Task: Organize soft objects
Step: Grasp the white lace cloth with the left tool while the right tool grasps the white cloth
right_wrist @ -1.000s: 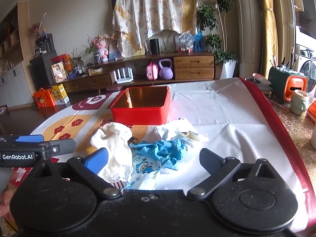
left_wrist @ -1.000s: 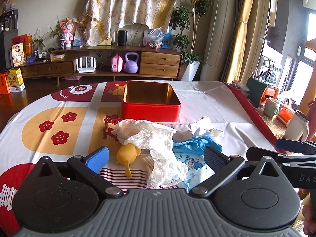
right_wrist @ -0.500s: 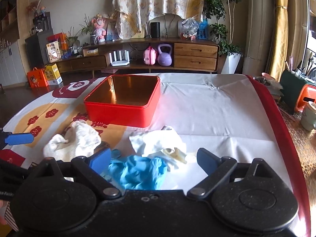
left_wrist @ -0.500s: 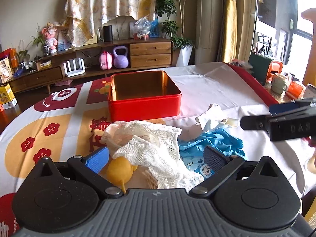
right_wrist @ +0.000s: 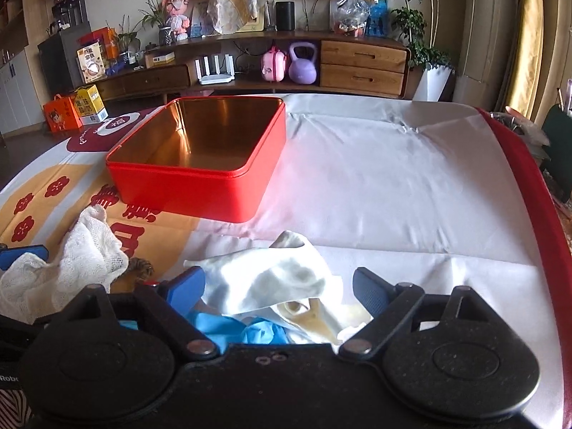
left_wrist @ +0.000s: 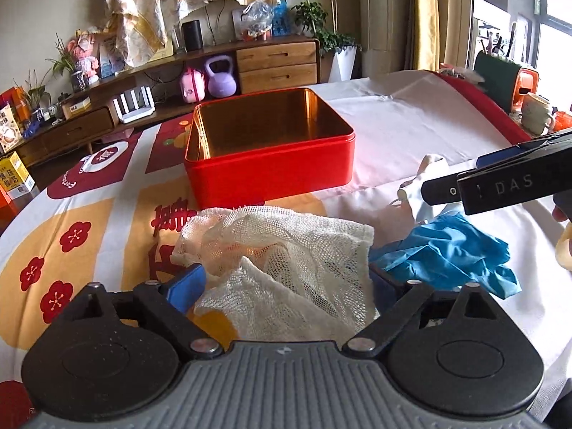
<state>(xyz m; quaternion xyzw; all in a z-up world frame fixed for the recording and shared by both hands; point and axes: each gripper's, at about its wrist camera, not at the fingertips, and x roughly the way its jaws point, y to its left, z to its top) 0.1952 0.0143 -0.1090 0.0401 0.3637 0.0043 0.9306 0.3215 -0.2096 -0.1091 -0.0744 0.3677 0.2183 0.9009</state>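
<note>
Closing slowly, your left gripper [left_wrist: 286, 282] jaws sit wide around the white net cloth [left_wrist: 282, 261], not squeezing yet. It looks light and floppy, so pinch a thick bunch. Your right gripper [right_wrist: 279, 286] jaws, closing too, are wide around the white cloth [right_wrist: 275, 279]

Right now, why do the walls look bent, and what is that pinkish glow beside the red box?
Left wrist view: the fisheye lens bows the sideboard, and window daylight is blown out. Right wrist view: the red tin casts a pink tint on the white cloth; edges curve likewise.
</note>
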